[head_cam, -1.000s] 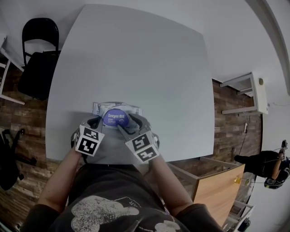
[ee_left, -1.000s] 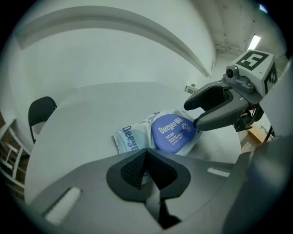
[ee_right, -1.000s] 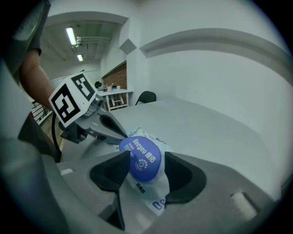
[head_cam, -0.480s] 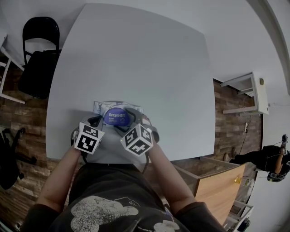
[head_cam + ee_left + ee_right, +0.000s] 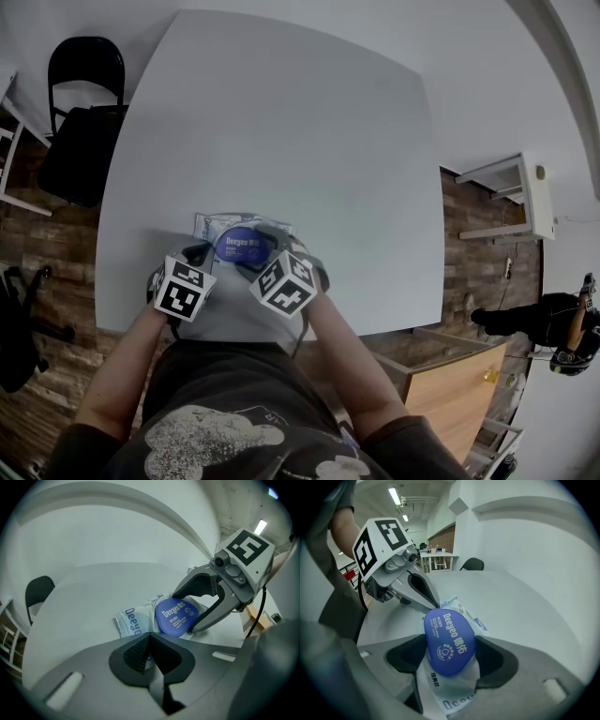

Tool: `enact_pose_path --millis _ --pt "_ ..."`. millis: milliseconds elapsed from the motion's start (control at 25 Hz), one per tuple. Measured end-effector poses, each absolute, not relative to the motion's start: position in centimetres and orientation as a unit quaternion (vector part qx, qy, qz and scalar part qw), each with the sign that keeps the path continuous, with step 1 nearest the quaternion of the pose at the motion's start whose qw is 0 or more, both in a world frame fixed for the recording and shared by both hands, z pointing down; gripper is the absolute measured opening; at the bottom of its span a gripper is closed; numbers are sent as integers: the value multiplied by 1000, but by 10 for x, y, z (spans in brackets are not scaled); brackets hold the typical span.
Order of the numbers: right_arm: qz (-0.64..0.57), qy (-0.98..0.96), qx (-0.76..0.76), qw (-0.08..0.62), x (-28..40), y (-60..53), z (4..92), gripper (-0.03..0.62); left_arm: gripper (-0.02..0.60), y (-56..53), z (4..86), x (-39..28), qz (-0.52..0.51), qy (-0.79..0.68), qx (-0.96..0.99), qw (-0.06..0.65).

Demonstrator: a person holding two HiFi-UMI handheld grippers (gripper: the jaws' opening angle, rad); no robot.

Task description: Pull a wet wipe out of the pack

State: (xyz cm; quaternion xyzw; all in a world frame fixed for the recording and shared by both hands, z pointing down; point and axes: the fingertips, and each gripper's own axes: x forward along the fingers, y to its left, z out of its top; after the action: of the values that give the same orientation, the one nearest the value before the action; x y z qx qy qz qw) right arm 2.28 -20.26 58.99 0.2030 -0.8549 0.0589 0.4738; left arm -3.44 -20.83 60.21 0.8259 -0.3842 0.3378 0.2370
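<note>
- At the near edge of the white desk (image 5: 281, 122), just in front of the person, lies the wet-wipe pack (image 5: 129, 623). It is flat white film with blue print, and its long side runs across the head view.
- On top of the pack sits a round blue lid (image 5: 176, 617) with white lettering. It lies shut, flush on the film.
- The left hand-held gripper (image 5: 151, 641) has its jaws together. Its tips rest on the pack's left end, just beside the lid. Whether a fold of film is nipped between them cannot be told.
- The right hand-held gripper (image 5: 451, 654) has just been opening its jaws, and they stand wide apart. The blue lid lies between them, with one finger at each side of it, and neither pad visibly presses on it.
- Both grippers slant steeply down onto the pack from the person's side. The left marker cube (image 5: 180, 289) and the right marker cube (image 5: 284, 284) sit side by side with a gap between them.
- The person's forearms — left forearm (image 5: 127, 361), right forearm (image 5: 342, 361) — reach in from the bottom of the head view, above a dark T-shirt (image 5: 225, 412) with a pale print.
- Left of the desk, a black chair (image 5: 82, 103) stands on the brick-patterned floor (image 5: 478, 253).
- Right of the desk stand a white shelf frame (image 5: 511, 192) and, nearer the person, a wooden cabinet (image 5: 450, 375).
</note>
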Motion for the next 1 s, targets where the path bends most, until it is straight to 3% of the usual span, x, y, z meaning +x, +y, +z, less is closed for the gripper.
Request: enact_pose_path --millis 1000 --pt "195 -875 135 423 26 -205 582 310 17 -203 603 -32 335 -379 835 214"
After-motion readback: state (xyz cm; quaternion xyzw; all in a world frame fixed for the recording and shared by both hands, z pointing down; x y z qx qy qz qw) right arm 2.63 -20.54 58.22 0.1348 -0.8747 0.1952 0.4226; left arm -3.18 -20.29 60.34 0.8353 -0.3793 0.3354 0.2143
